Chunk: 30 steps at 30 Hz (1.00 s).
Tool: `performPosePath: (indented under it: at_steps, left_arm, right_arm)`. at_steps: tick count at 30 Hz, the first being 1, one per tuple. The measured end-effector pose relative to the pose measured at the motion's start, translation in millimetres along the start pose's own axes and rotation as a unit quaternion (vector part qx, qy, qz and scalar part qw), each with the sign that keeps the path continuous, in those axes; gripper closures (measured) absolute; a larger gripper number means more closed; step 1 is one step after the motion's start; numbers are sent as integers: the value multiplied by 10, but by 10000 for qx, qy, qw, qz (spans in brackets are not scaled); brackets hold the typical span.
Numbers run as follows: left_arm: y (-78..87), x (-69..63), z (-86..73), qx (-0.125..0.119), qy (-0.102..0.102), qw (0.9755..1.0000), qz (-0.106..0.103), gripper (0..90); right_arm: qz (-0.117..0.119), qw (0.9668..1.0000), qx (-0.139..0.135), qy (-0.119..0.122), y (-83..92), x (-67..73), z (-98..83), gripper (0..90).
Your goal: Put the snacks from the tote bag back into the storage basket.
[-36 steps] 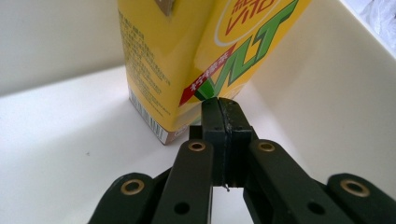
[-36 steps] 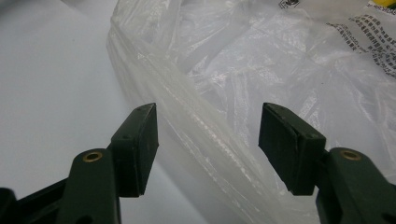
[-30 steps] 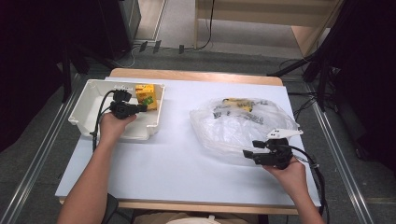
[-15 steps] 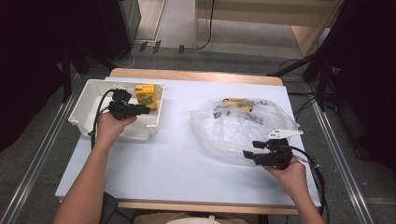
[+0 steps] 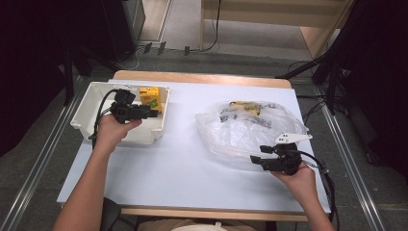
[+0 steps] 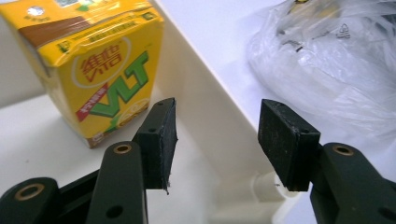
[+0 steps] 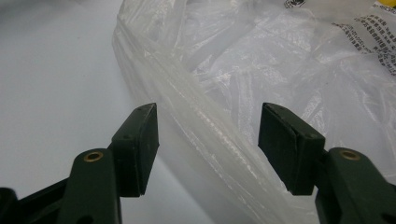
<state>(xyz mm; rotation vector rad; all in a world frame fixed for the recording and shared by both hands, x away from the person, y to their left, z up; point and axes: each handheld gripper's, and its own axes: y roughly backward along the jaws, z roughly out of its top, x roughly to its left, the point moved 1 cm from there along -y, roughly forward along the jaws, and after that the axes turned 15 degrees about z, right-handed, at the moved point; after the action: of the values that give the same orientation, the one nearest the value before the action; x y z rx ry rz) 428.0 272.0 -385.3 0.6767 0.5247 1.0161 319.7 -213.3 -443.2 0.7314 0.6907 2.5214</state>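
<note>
Left to right across the table. At far left a white bin sits on the table's rear left part, holding a yellow carton upright in its rear right corner. The carton stands on the bin floor close by the right wall, touched by no jaw; standing up in the corner, it leaves the rest of the floor free, probably for more items.

The left gripper hangs over the bin's right side, its hand over the front wall. In the left gripper view its jaws have just been opening and now stand spread with nothing between the pads; the carton lies beyond and to the left of them, the bin wall in the gap. This reads as a release: carton set down, gripper clear of it.

Right of centre lies a clear plastic bag, crumpled, with another yellow item showing at its far edge; what it is cannot be told.

At far right the right gripper rests at the bag's near edge, pointing left. In the right gripper view its jaws are spread, astride a rolled fold of the bag without pinching it, seemingly placed to grip the film and steady or open the bag for the next pick.
</note>
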Motion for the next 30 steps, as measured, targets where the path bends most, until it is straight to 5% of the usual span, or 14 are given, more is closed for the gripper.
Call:
performPosePath:
  at_steps: [30]
  left_arm:
    - [84,-629,21,-26,-668,9971,-364,447]
  right_arm:
    - [114,9999,-61,76,-25,15,54,394]
